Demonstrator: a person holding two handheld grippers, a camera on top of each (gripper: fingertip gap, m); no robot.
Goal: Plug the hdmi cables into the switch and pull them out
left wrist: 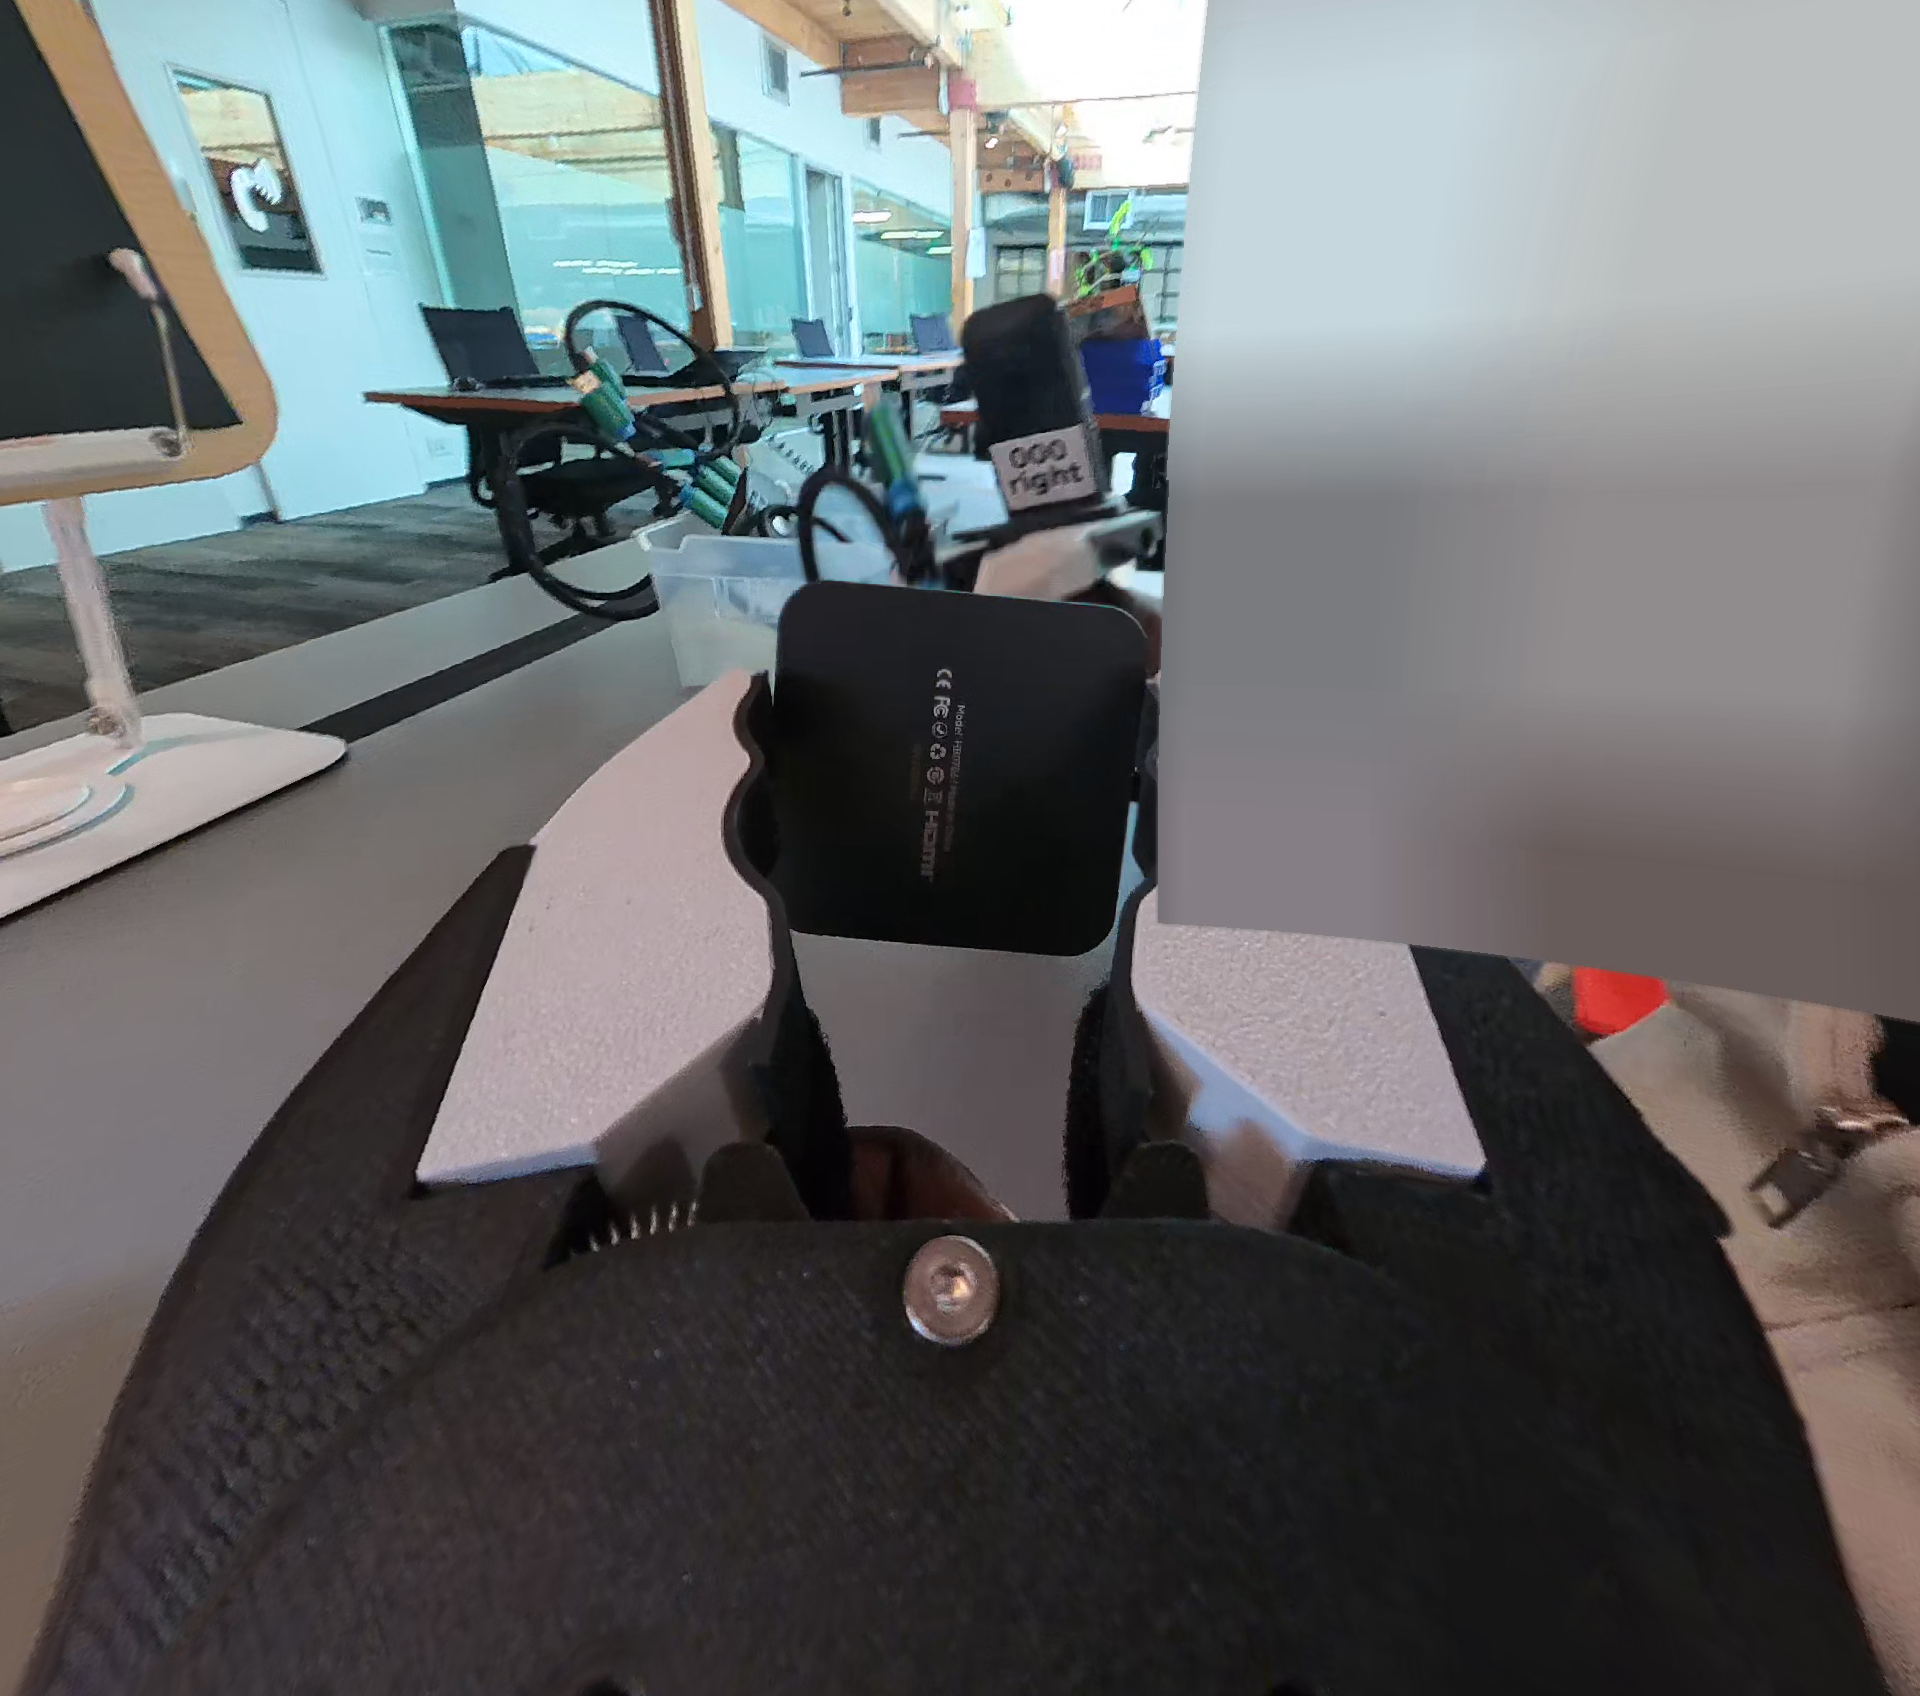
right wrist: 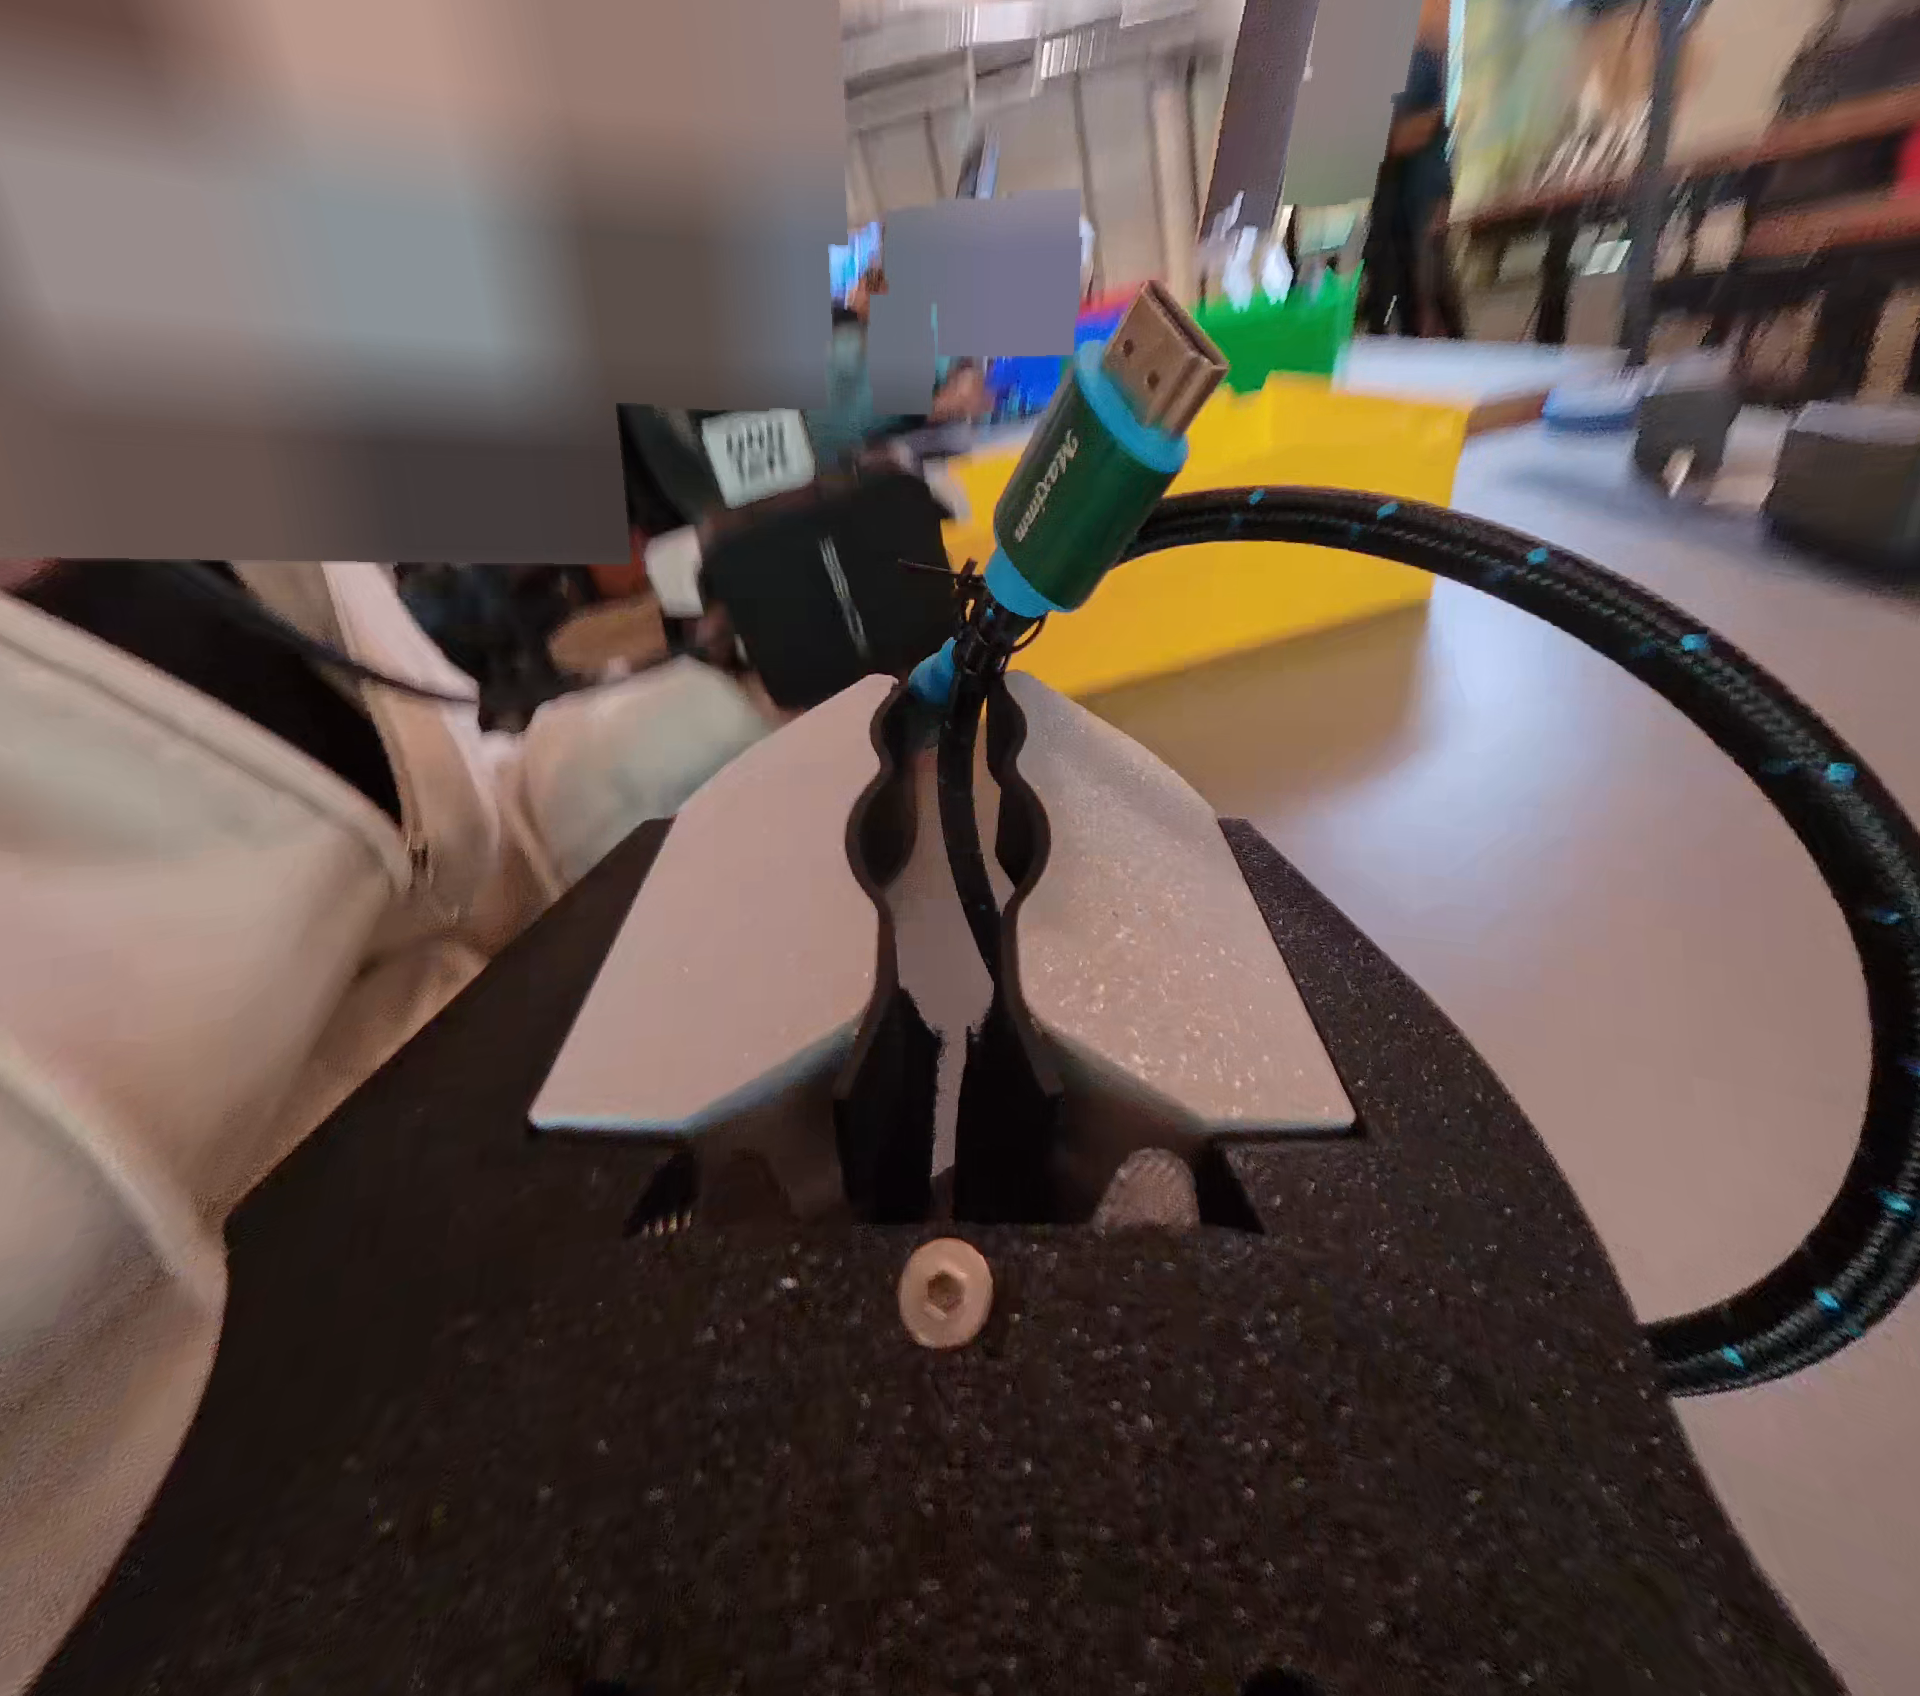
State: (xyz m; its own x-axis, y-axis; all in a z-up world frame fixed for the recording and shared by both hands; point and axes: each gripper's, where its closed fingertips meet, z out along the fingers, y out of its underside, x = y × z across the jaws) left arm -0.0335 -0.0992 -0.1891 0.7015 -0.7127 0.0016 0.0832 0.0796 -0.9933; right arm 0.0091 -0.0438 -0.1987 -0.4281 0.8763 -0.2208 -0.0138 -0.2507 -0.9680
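my left gripper (left wrist: 951, 773) is clamped on the black hdmi switch (left wrist: 954, 768), held up off the grey table (left wrist: 312, 971) underside toward me; my right gripper (right wrist: 943, 716) pinches the braided black-and-blue hdmi cable (right wrist: 1766, 742) just behind the green plug (right wrist: 1081, 493), gold tip pointing up and far right, away from the switch at far left. next, i think: regrip nearer the plug shell so it can't pivot, square the tip to a port, push straight. there's printing on the switch and plug plus a white sticker (left wrist: 1044, 472) on the right gripper; not quoting any.
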